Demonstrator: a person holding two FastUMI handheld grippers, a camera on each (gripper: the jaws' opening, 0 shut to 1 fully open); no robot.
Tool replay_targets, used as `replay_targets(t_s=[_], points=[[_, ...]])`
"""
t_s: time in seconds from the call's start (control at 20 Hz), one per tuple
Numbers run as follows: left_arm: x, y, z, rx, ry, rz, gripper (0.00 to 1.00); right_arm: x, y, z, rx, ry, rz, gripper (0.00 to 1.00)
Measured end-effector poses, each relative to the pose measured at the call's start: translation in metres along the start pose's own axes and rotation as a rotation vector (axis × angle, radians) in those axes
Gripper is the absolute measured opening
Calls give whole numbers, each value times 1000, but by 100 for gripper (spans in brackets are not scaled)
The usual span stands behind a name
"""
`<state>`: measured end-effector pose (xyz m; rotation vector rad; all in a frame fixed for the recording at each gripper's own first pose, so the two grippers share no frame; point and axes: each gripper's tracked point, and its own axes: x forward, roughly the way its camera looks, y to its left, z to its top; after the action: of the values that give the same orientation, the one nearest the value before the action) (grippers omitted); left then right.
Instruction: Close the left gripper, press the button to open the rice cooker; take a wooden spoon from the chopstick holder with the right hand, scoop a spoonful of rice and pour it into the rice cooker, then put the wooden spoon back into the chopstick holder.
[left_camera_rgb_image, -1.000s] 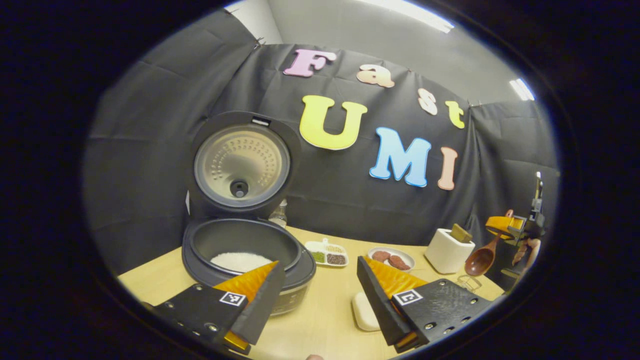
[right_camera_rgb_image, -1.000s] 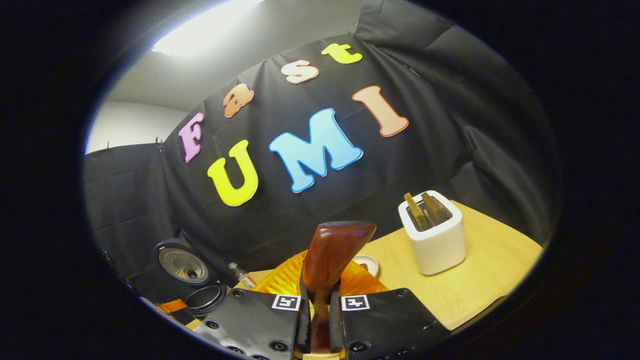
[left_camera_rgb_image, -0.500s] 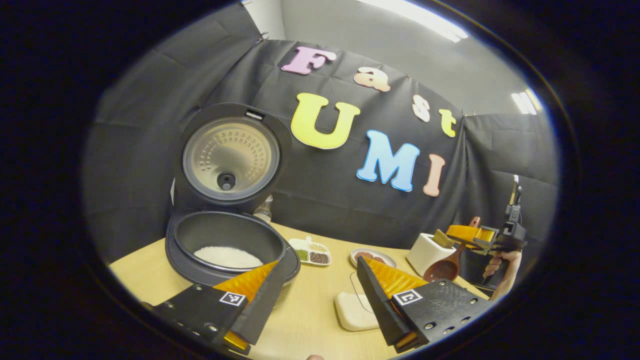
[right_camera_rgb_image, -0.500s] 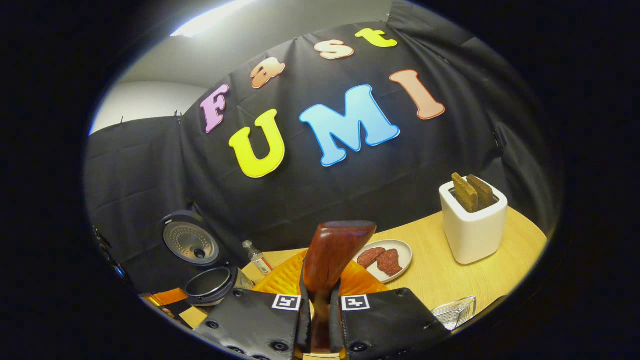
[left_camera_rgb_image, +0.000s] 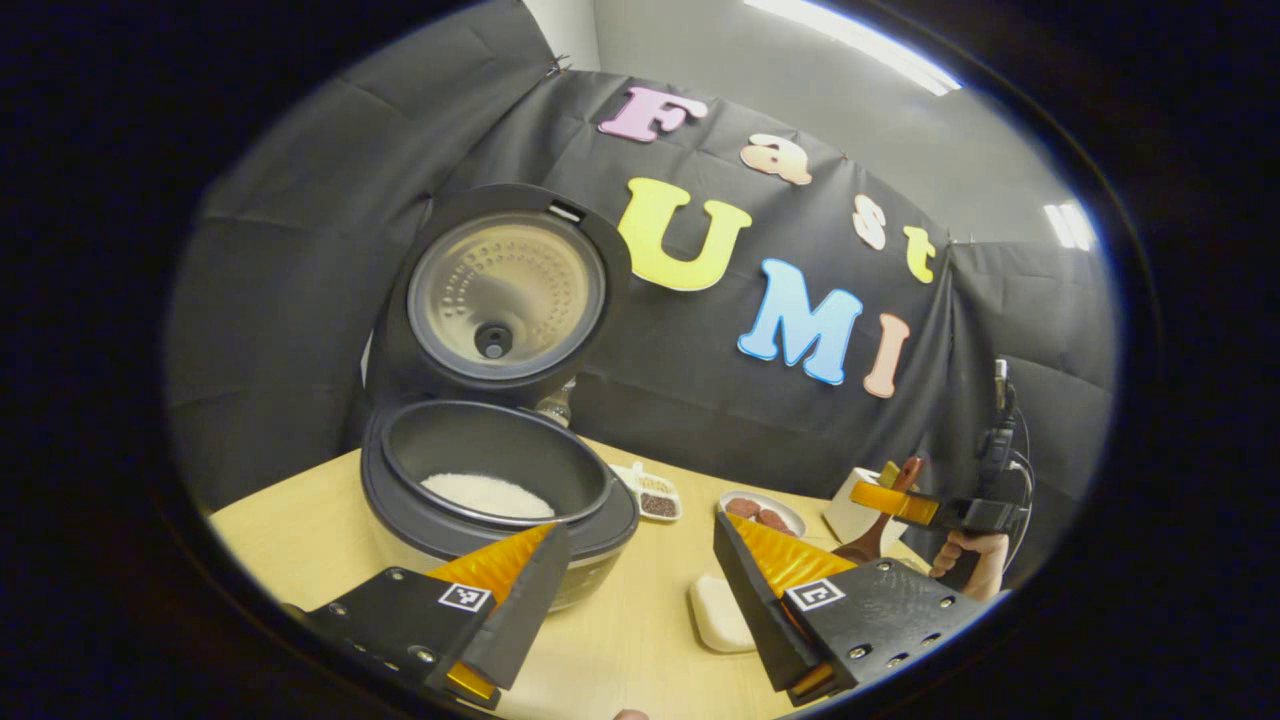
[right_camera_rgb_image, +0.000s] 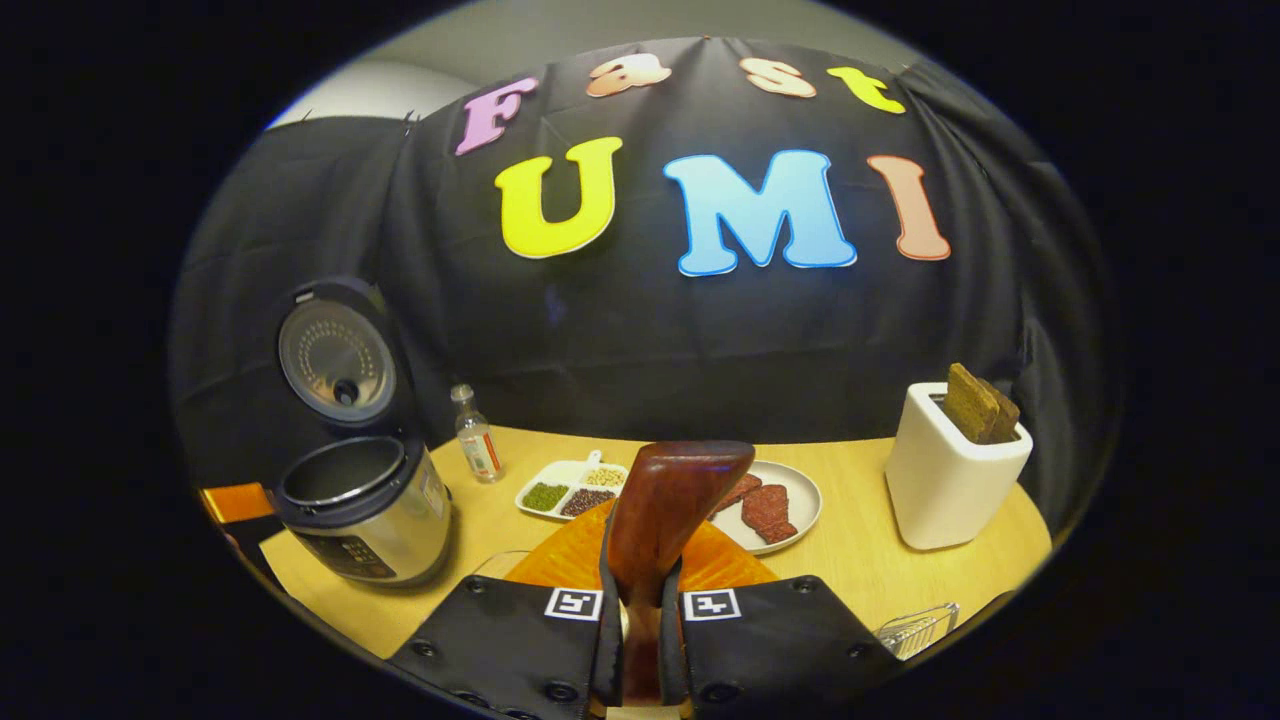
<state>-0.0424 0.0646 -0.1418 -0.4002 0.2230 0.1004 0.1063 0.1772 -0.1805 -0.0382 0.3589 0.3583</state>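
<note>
The rice cooker (left_camera_rgb_image: 500, 510) stands open with its lid (left_camera_rgb_image: 497, 290) upright and white rice (left_camera_rgb_image: 487, 495) in the pot. My left gripper (left_camera_rgb_image: 640, 570) hovers open in front of it, holding nothing. At the far right a hand holds my right gripper (left_camera_rgb_image: 920, 505), with the wooden spoon (left_camera_rgb_image: 862, 547) hanging bowl-down by the white chopstick holder (left_camera_rgb_image: 848, 497). In the right gripper view, my right gripper (right_camera_rgb_image: 640, 612) is shut on the spoon's handle (right_camera_rgb_image: 668, 515). The cooker (right_camera_rgb_image: 362, 500) is at the left and the holder (right_camera_rgb_image: 950, 480), with wooden utensils in it, at the right.
On the wooden table (right_camera_rgb_image: 860, 560) lie a divided dish of grains (right_camera_rgb_image: 570, 490), a plate of red patties (right_camera_rgb_image: 775, 505) and a small bottle (right_camera_rgb_image: 477, 440). A white block (left_camera_rgb_image: 715, 612) lies between my left fingers. A wire object (right_camera_rgb_image: 915, 630) sits at the near right edge.
My right gripper, still shut on the spoon, has swung level and sunk towards the table; the holder now lies to its right. My left gripper has edged nearer the open cooker.
</note>
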Motion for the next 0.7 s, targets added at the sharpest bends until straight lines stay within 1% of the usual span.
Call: replay_targets(t_s=[0.15, 0.4, 0.55, 0.7], points=[[1, 1, -3, -1, -2, -7, 91, 8, 7, -14, -106, 43, -10, 16], [3, 0, -6, 9, 6, -14, 91, 16, 16, -41, -181, 120, -2, 16], [2, 6, -7, 16, 4, -8, 91, 17, 24, -47, -144, 137, 27, 16], [0, 12, -7, 12, 3, -1, 91, 18, 39, -56, -30, 163, 82, 16]])
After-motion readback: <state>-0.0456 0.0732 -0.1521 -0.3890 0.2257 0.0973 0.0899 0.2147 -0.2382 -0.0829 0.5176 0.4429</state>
